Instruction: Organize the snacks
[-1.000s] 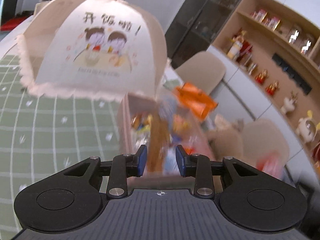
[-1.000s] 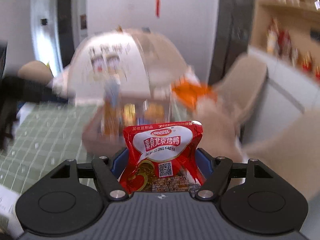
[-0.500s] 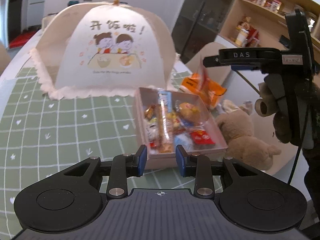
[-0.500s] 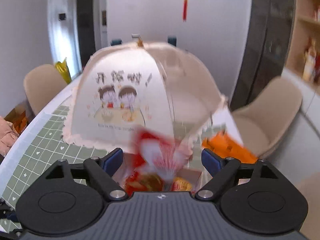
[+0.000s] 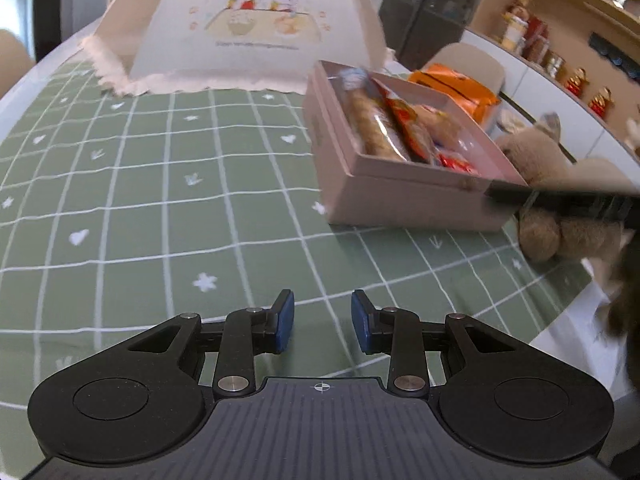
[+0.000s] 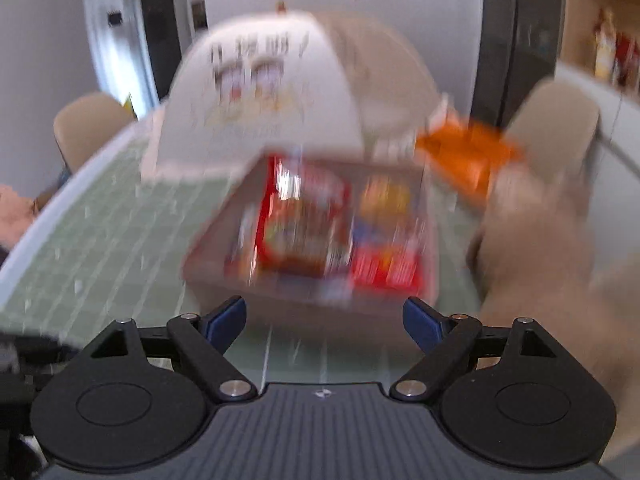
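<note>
Red packets (image 6: pixel 308 224), seemingly boxed, only right-view visible

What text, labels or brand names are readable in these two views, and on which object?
Food cover: large characters cut off at the frame's top, unreadable; small line under the cartoon too small.
Snack packets in the pink box: print blurred.
Orange packet: none legible.
Right wrist view: motion-blurred, nothing readable.

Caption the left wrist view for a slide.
Empty hand-held gripper above green checked tablecloth; pink snack box beyond, right.
</note>
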